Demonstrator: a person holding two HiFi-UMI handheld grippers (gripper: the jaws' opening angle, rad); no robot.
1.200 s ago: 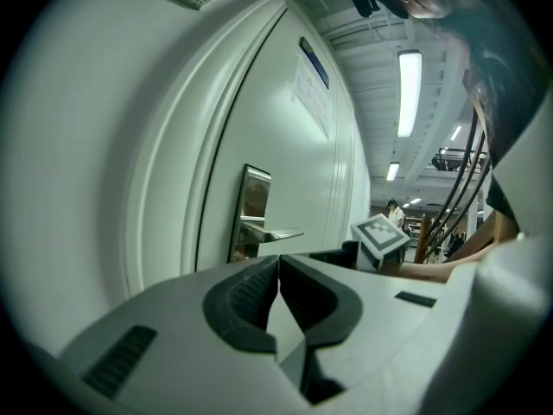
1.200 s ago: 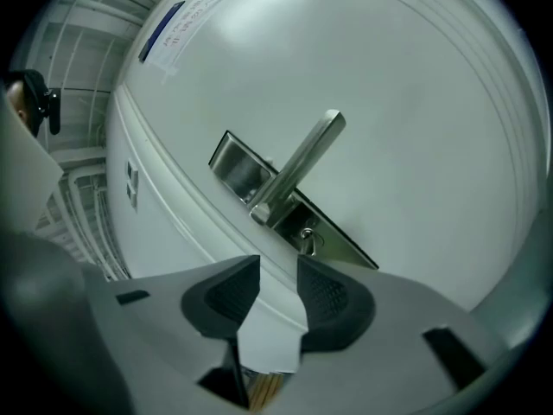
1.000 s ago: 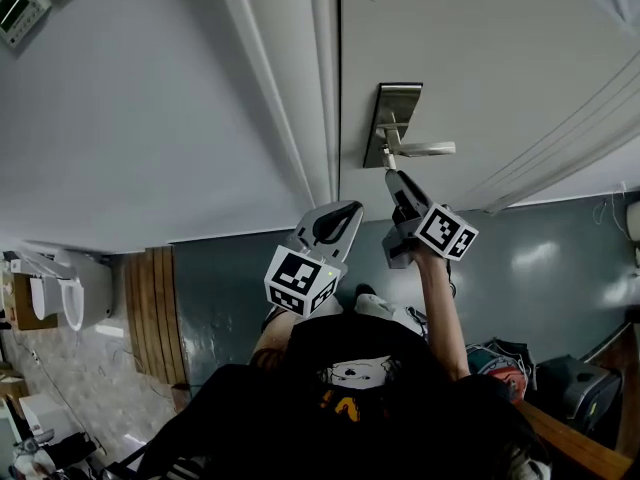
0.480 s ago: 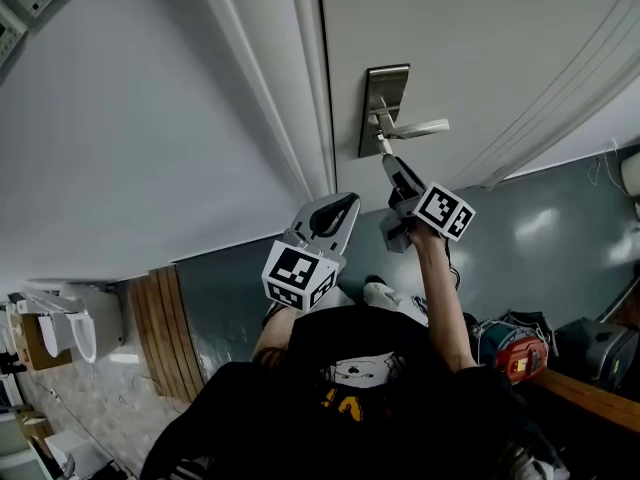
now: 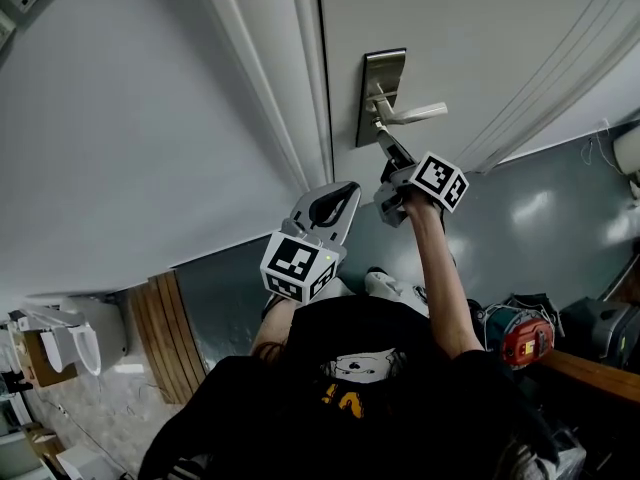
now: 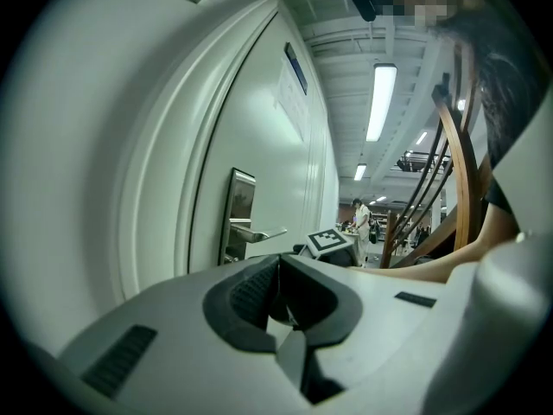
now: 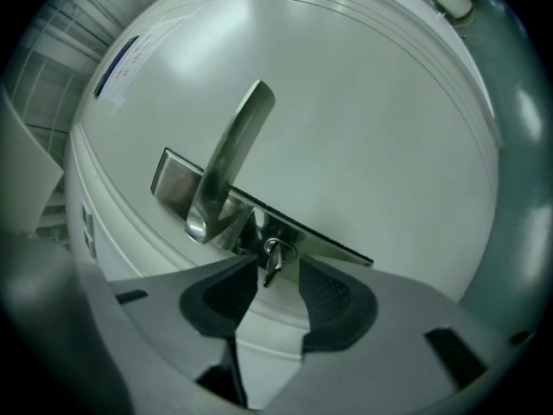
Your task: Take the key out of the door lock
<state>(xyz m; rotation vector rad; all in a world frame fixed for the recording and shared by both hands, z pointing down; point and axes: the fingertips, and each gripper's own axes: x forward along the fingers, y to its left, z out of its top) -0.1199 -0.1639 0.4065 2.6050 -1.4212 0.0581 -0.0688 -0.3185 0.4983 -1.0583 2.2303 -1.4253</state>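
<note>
The key (image 7: 274, 256) sits in the door lock (image 5: 380, 88), just beneath the lever handle (image 5: 415, 114). Its small metal head hangs between the jaws of the right gripper (image 7: 276, 271), which stand wide apart, ribbed pads not touching it. The likely trouble from here is that the head is thin and tilted, so the pads may close on its edge and slip off, or one jaw may catch the handle, which is very near. A pull off the line of the keyhole could also jam the key (it probably needs to come straight out). The right arm reaches up and forward, nearly straight, gripper tips at the door lock. The left gripper (image 5: 343, 192) is held lower, nearer the body, its jaws closed together on nothing.
</note>
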